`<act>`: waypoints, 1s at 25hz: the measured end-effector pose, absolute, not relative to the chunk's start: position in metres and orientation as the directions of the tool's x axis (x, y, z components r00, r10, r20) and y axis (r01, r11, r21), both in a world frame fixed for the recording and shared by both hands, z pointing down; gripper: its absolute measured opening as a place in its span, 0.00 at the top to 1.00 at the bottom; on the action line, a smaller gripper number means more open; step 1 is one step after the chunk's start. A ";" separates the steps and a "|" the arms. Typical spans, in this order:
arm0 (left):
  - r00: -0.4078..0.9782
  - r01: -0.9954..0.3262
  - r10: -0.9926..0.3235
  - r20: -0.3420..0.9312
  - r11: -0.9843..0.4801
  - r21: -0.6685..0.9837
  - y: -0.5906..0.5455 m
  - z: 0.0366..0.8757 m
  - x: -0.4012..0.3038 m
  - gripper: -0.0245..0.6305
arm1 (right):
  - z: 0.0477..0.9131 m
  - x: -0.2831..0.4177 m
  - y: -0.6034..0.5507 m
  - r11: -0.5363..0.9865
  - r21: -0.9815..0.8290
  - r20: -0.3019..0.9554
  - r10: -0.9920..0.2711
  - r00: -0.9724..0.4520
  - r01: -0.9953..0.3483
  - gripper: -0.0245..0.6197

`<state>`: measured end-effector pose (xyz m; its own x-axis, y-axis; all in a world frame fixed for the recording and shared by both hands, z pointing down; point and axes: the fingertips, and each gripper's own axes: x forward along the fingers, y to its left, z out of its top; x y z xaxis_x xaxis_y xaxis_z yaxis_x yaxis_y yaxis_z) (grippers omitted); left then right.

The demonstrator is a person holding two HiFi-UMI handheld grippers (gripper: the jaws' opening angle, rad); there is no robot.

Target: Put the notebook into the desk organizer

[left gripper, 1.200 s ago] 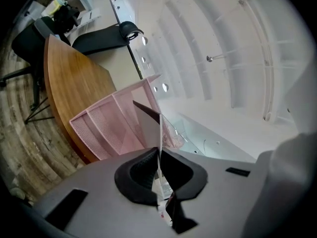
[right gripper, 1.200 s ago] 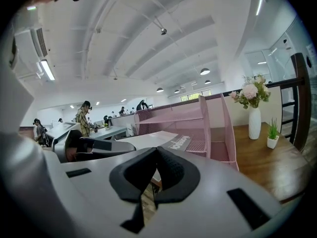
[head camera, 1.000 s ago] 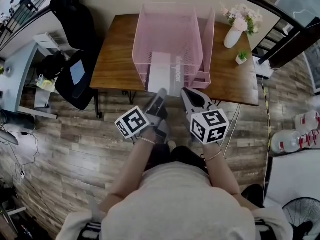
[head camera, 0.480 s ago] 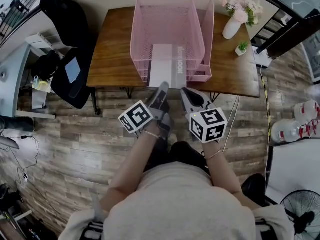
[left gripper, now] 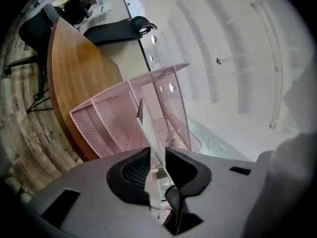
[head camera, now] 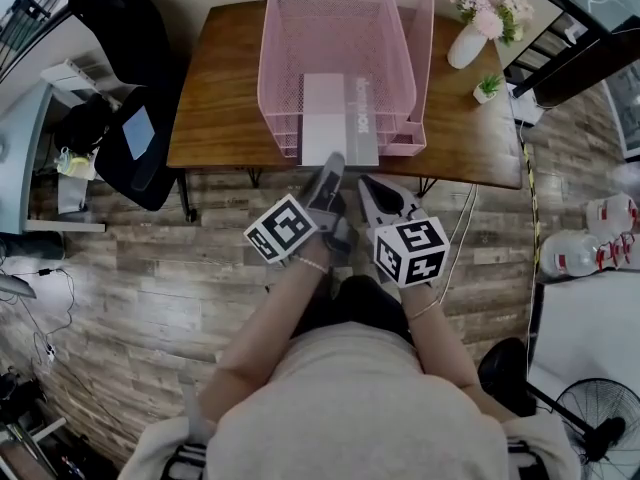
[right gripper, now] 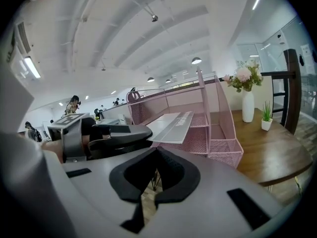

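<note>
Two risks stood out to me. My left gripper (head camera: 331, 166) was clamped on the near edge of the flat grey-and-white notebook (head camera: 340, 113). The notebook lay in the top tray of the pink wire-mesh desk organizer (head camera: 285, 58), its near end jutting past the tray's front rim. Had I let go there, I judged the overhanging end might have tipped the notebook back out toward the floor. Had I pushed on at a slant, a corner could have caught in the mesh side wall. The organizer looked light and stood close to the front edge of the brown wooden table (head camera: 215, 108), so it might have slid instead of taking the notebook. My right gripper (head camera: 370, 186) hung just beside the left one, jaws together on nothing, so it steadied nothing.

Only the head view showed the overhang and how squarely the notebook sat between the tray walls. The left gripper view alone showed the notebook edge-on in the narrow gap between my jaws. The right gripper view gave the side: lower tiers under the tray, the notebook resting flat on top, and the white vase of pink flowers (right gripper: 247, 105) beyond.
</note>
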<state>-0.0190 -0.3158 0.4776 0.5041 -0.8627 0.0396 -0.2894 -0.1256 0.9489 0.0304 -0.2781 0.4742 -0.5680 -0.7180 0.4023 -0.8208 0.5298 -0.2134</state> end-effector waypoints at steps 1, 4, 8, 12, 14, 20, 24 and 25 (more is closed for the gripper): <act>0.502 -0.284 -0.864 0.043 -0.118 0.951 -0.314 0.478 -0.019 0.80 | 0.474 0.030 -0.278 0.531 -0.214 0.402 -0.717 -0.569 -0.820 0.95; 0.495 -0.276 -0.867 0.061 -0.090 0.957 -0.308 0.480 -0.022 0.76 | 0.475 0.029 -0.279 0.530 -0.217 0.401 -0.718 -0.570 -0.820 0.95; 0.514 -0.292 -0.853 0.087 -0.079 0.953 -0.297 0.484 -0.022 0.78 | 0.479 0.024 -0.279 0.529 -0.232 0.404 -0.711 -0.576 -0.816 0.95; 0.509 -0.279 -0.857 0.081 -0.075 0.957 -0.295 0.485 -0.024 0.79 | 0.481 0.023 -0.278 0.535 -0.220 0.406 -0.710 -0.575 -0.816 0.95; 0.503 -0.276 -0.861 0.073 -0.081 0.958 -0.298 0.484 -0.027 0.82 | 0.483 0.024 -0.278 0.530 -0.224 0.410 -0.710 -0.572 -0.818 0.95; 0.516 -0.297 -0.854 0.063 -0.110 0.948 -0.308 0.479 -0.020 0.93 | 0.482 0.029 -0.283 0.513 -0.216 0.414 -0.722 -0.554 -0.830 0.95; 0.508 -0.281 -0.860 0.056 -0.104 0.954 -0.316 0.482 -0.019 0.93 | 0.482 0.031 -0.286 0.519 -0.204 0.417 -0.722 -0.553 -0.830 0.95; 0.503 -0.273 -0.862 0.053 -0.101 0.957 -0.318 0.482 -0.020 0.94 | 0.482 0.031 -0.288 0.518 -0.205 0.417 -0.722 -0.553 -0.831 0.95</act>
<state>-0.0196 -0.3185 0.4819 0.5034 -0.8624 0.0529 -0.2732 -0.1008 0.9567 0.0311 -0.2875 0.4821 -0.5527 -0.7217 0.4166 -0.8306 0.5178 -0.2049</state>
